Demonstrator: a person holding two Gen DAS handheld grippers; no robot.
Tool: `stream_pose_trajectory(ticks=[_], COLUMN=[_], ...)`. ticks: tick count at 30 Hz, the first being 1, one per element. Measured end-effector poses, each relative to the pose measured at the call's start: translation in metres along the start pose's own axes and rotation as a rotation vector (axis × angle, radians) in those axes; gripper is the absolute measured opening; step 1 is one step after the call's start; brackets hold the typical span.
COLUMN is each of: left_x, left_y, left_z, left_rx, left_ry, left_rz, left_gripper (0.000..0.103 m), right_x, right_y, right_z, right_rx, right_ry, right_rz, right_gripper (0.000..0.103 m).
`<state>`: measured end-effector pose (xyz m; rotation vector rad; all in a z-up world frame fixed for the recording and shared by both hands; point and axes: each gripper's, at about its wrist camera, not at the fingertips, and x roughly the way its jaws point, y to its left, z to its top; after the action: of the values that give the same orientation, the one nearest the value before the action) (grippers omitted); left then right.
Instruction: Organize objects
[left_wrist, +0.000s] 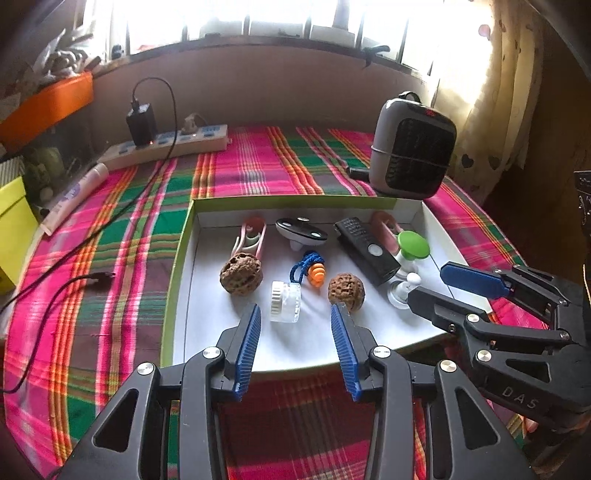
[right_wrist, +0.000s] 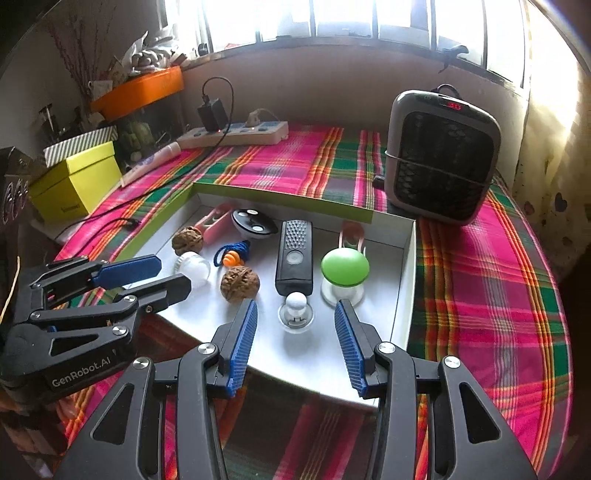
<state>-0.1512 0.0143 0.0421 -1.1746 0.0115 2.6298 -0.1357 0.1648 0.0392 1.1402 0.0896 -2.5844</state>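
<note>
Both grippers — left gripper (left_wrist: 295, 321), right gripper (right_wrist: 295, 317) — jaws half-open, empty. Risk: small jar (left_wrist: 284, 301), at 12 o'clock, rolling into walnut (left_wrist: 346, 288) in tray (left_wrist: 177, 280).

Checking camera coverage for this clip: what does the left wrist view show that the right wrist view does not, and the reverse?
Only the left wrist view: the loose cable plug lying clear on the cloth, far from the box.

Only the right wrist view: the striped box behind the yellow box, and dried twigs.

Both: the white tray, two walnuts, the remote, the green-capped piece, the heater, the power strip, and both open, empty grippers: left gripper, right gripper.
</note>
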Motion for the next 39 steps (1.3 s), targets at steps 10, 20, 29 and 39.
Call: stream_pose_trajectory(ticks=[10, 20, 29, 39], left_x=[-0.020, -0.038, -0.045, -0.047], left_y=[-0.002, -0.002, -0.006, -0.012], left_z=[-0.013, -0.031, -0.056, -0.083], left_rx=[-0.020, -0.018, -0.024, -0.035], left_ry=[-0.020, -0.046, -0.029, 0.007], left_rz=[0.003, 0.047, 0.095, 0.116], left_gripper=[0.038, 0.038, 0.038, 0.038], right_x=[-0.020, -0.033, -0.039, -0.044], right_y=[0.009, 0.017, 0.027, 0.029], right_z=[-0.009, -0.023, -0.045, -0.069], right_rx=[0.011, 0.020, 0.026, 0.054], right_ry=[-0.035, -0.052, -0.030, -0.001], right_rz=[0.012, 0.009, 0.001, -0.027], right_gripper=[0.045, 0.045, 0.045, 0.045])
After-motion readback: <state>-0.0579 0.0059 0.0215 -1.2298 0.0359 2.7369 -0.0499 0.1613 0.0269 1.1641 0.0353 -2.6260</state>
